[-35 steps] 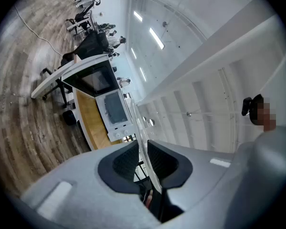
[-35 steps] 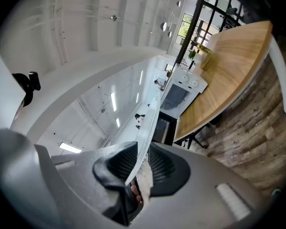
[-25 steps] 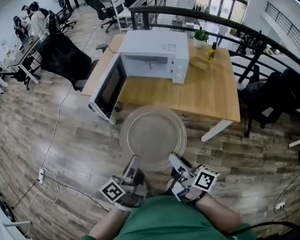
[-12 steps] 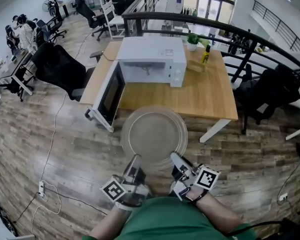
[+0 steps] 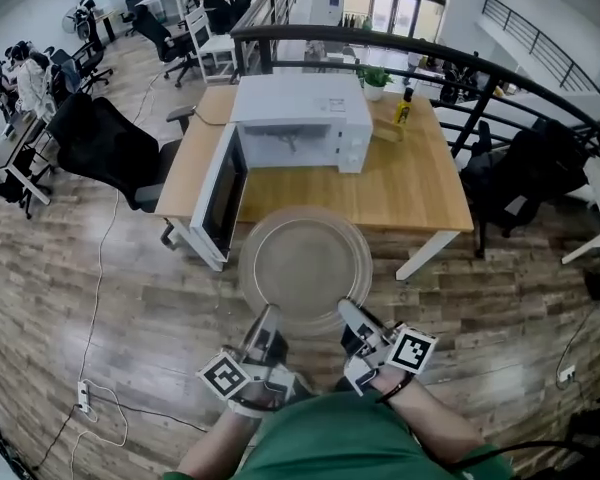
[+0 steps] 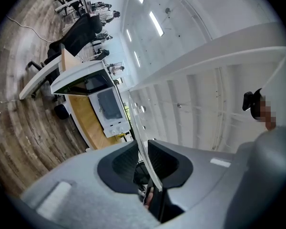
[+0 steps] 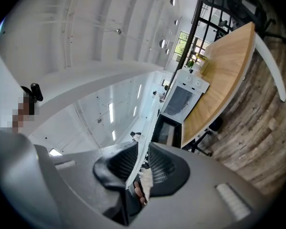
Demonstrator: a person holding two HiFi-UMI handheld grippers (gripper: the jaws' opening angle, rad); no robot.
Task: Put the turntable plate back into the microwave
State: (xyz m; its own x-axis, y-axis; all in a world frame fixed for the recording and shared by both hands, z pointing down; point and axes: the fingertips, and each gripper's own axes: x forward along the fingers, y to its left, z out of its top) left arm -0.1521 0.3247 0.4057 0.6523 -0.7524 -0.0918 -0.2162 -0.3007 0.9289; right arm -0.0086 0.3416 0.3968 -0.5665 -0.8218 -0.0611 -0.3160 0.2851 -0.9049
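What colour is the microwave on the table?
White. The microwave shows best in the head view.

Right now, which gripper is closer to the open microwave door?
Left. The left gripper grips the plate just below the door; the right gripper grips it farther right.

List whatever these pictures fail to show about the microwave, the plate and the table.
- Inside of the microwave: too small in the head view and both gripper views to tell whether a roller ring lies in it.
- Near rim of the turntable plate: in the head view, partly covered by the left tongs and right tongs gripping it.
- Label of the bottle on the table: too small in the head view.
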